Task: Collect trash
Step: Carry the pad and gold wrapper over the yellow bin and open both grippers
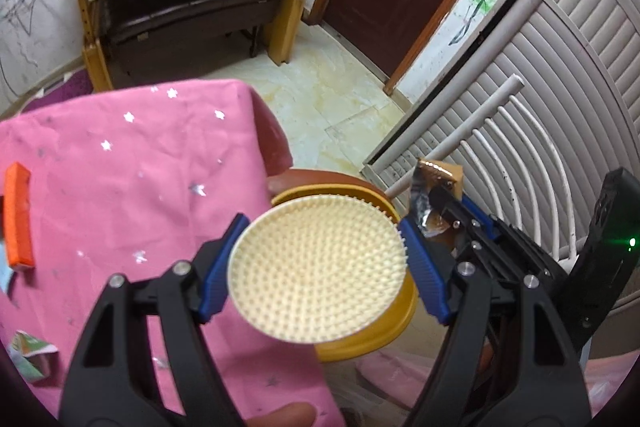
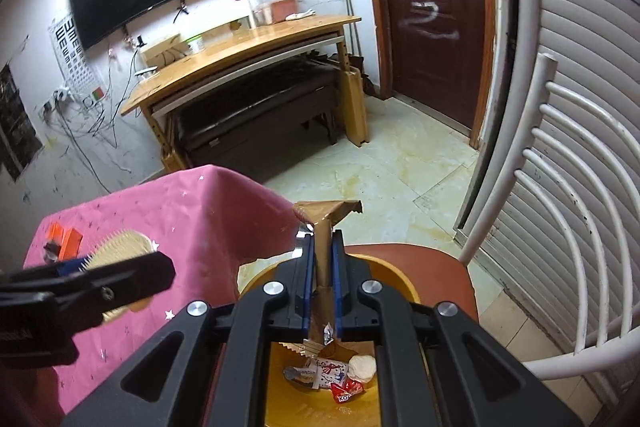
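Holding, right gripper (image 2: pixel 322 267): I've clamped brown wrapper (image 2: pixel 326 217), light, crinkly; pinch mid-strip
Left gripper (image 1: pixel 320 247): gripping stiff lid (image 1: pixel 318 267) by rim
Bin (image 2: pixel 400 283): six o'clock

A wooden desk (image 2: pixel 248 55) stands beside a dark door (image 2: pixel 436 7) on pale tiled floor (image 2: pixel 400 163).

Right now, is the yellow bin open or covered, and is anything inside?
Open. The left gripper holds the lid off the yellow bin, and wrappers lie inside.
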`<state>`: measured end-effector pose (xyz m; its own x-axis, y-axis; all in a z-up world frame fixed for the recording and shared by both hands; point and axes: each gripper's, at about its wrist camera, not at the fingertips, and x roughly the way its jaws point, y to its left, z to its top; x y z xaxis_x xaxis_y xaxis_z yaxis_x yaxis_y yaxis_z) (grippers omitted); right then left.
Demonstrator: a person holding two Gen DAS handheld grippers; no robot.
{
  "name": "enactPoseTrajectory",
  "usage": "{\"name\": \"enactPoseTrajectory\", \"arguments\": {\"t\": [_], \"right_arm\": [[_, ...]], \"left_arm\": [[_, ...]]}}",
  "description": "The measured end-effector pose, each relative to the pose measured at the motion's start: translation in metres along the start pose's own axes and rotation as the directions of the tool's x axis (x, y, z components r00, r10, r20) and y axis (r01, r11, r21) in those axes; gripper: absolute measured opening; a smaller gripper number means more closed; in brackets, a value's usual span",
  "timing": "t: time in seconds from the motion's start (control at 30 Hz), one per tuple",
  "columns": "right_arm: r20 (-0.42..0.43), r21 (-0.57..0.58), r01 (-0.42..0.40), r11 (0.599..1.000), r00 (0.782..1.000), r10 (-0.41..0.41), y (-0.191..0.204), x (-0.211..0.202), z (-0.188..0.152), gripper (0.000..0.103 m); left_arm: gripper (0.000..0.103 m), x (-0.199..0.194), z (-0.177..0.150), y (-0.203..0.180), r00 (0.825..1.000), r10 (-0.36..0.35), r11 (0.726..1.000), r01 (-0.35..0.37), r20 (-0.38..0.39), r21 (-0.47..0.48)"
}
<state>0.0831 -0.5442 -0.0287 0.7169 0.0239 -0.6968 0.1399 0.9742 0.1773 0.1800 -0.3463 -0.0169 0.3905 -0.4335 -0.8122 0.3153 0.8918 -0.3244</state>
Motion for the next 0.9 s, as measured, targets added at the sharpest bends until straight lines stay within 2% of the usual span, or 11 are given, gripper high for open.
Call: {"name": "enactPoseTrajectory", "arguments": {"t": [0.2, 0.53, 0.9], "right_arm": [[-0.018, 0.019, 0.015, 1.000, 1.000, -0.015, -0.010, 0.005, 0.004, 0.003], [-0.122, -0.102, 0.092, 0.990, 0.987, -0.104, 0.007, 0.027, -0.006, 0.004], [-0.167, -0.107, 0.116, 0.987, 0.977, -0.133, -0.003, 0.041, -0.013, 0.004]], "left_arm": [[0.073, 0.005, -0.003, -0.002, 1.000, -0.001, 1.000, 0.001, -0.009, 0.003], [0.073, 0.004, 0.000, 0.000, 1.000, -0.007, 1.000, 0.007, -0.003, -0.007], [0.073, 0.018, 0.006, -0.010, 1.000, -0.013, 1.000, 0.013, -0.023, -0.017]]}}
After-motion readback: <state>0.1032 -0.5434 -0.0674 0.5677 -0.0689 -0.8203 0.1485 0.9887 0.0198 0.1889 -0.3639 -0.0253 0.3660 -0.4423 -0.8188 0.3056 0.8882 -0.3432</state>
